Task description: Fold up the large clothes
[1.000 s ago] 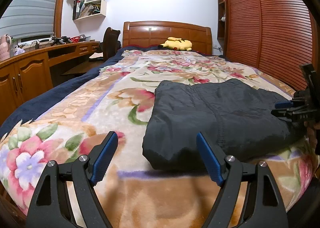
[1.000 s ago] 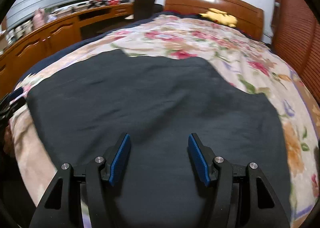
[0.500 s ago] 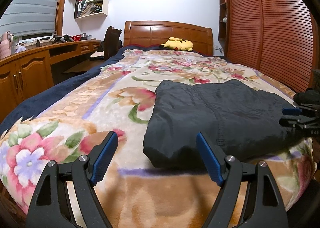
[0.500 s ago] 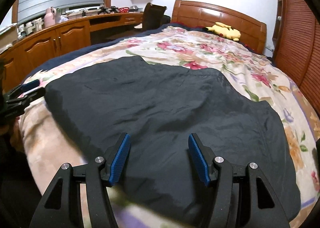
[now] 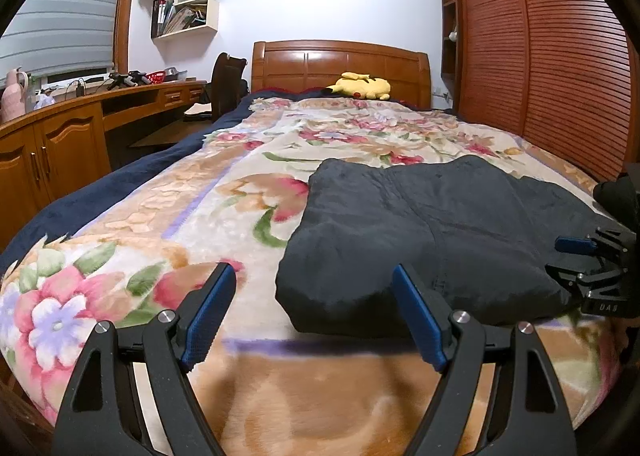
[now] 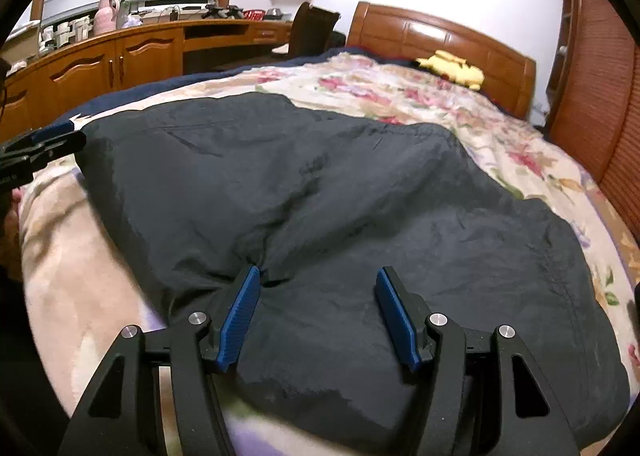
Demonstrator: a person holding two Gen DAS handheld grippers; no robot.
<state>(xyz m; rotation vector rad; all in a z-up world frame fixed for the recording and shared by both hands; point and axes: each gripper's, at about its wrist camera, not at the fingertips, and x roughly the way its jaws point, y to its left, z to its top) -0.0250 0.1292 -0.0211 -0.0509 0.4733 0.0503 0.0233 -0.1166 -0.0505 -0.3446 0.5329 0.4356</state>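
Right wrist view shows the dark garment [image 6: 340, 191] lying on the floral blanket [image 6: 400, 83] of the bed, near the foot end, already doubled into a thick slab with a rounded fold along its near edge. In the left wrist view the same garment [image 5: 432, 232] sits from about twelve to three o'clock of the frame, with bare blanket [image 5: 168, 215] at nine and ten.

The right claw [image 6: 318, 312] stands partly open over the garment's near edge; its left pad [image 6: 240, 316] touches or nearly touches a pucker in the cloth, but nothing is pinched between the pads. The left claw [image 5: 310, 314] is wide and empty, with the garment's near left corner showing between its pads and beyond them; whether it is over that corner or short of it I cannot tell.

My reading is that the step is taking hold of the near edge for another fold toward the headboard [image 5: 340, 63] at twelve o'clock. To do it well, each claw should bite every layer at its own corner, not just the top skin, since the fabric looks slippery and puffy. Lift both sides level together, carry the edge over to meet the far edge, and lay it down flat. Uneven grips would likely skew the fold.

A yellow plush toy [image 5: 360, 85] lies well apart by the headboard.
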